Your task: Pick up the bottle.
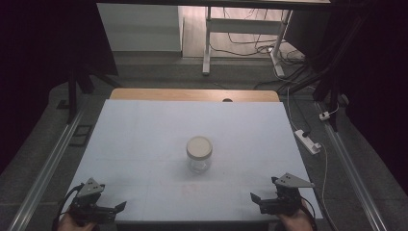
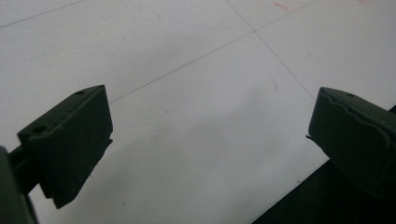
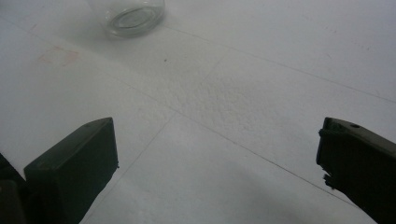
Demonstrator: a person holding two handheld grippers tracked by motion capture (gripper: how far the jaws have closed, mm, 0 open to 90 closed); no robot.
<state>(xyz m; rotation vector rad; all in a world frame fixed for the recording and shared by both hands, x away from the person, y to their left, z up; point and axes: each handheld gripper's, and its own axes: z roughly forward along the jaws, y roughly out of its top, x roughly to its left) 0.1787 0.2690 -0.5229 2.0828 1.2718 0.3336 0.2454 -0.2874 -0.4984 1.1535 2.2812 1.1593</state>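
Note:
A clear glass jar (image 1: 199,154) with a flat beige lid stands upright near the middle of the white table (image 1: 144,139). Its glass base (image 3: 130,16) shows at the top left of the right gripper view. My left gripper (image 1: 121,207) rests at the table's front left corner, open, with nothing between its jaws (image 2: 210,140). At the front right corner my right gripper (image 1: 253,198) is open as well (image 3: 217,154), pointing left across the table. Both are well apart from the jar.
A wooden strip (image 1: 192,95) edges the table's far side. Metal rails (image 1: 53,159) run along both sides. A white power strip (image 1: 308,141) and cables lie on the floor at the right. Desk legs (image 1: 207,43) stand beyond the table.

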